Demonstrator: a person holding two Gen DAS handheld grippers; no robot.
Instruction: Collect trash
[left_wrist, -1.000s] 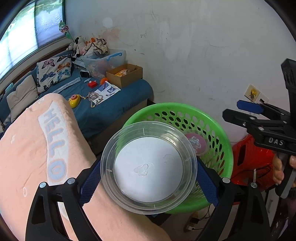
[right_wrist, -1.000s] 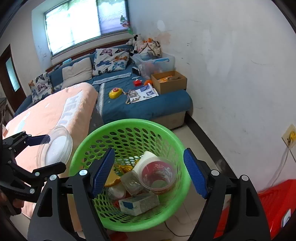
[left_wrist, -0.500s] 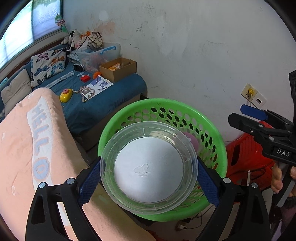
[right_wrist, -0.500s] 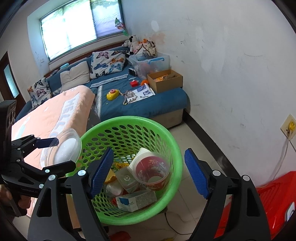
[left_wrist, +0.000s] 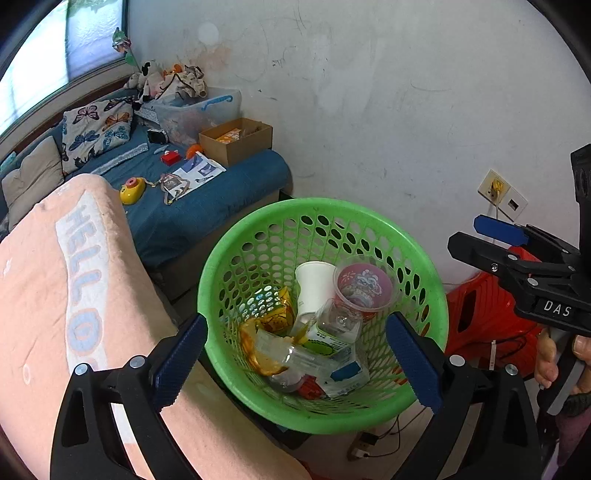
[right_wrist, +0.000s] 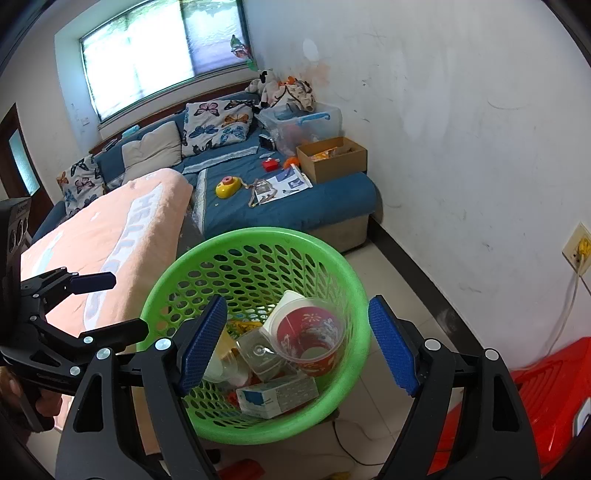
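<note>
Basket already piled with cups, bottles and a carton. Both grippers over it, jaws apart, holding nothing. Bed behind basket looks uncleared.

Both grippers angle downward, side by side. Left gripper has its blue pads spread wide, nothing clamped. Right gripper is just as wide and empty, with fingers wrapped round its handle.
</note>
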